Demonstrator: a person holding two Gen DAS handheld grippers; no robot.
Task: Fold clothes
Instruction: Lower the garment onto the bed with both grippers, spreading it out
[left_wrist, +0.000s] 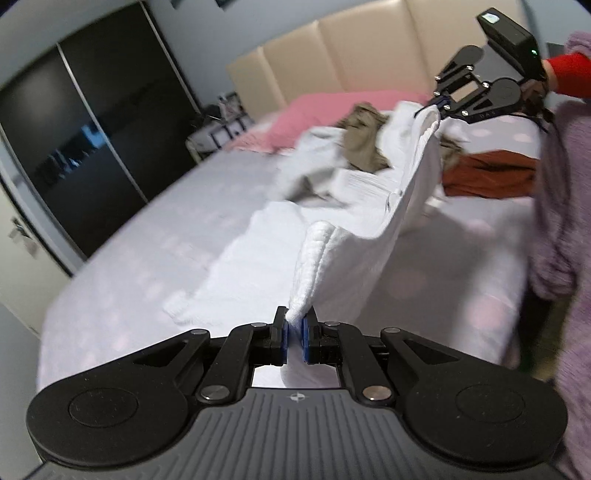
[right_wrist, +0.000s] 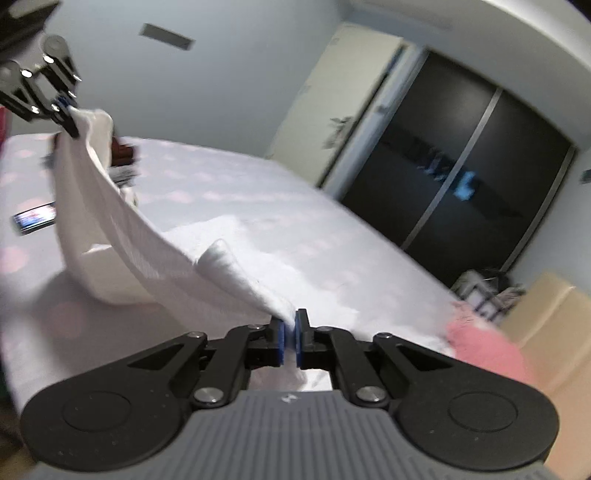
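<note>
The folding has only just begun, by the look of it. The white garment is not folded yet. It hangs stretched between the two grippers, and its far part lies on the bed. It looks like the person is laying it flat first. After that, it must be folded. More clothes wait in a heap near the pink blanket: a grey-brown piece and a rust-red piece. None of these looks folded, so most of the job is left.

In the left wrist view, the left hand-held gripper is low over the near edge of the bed and points across it, tipped down a little. Its blue pads are pressed together on a thick white edge of the garment.

Further right, the right hand-held gripper is up higher, pinching another edge of the same garment. A hand with a red cuff holds it, and a fuzzy purple sleeve hangs at the side.

In the right wrist view, that gripper's pads are close together with white cloth caught between them. A phone lies on the bed, off to the left.
</note>
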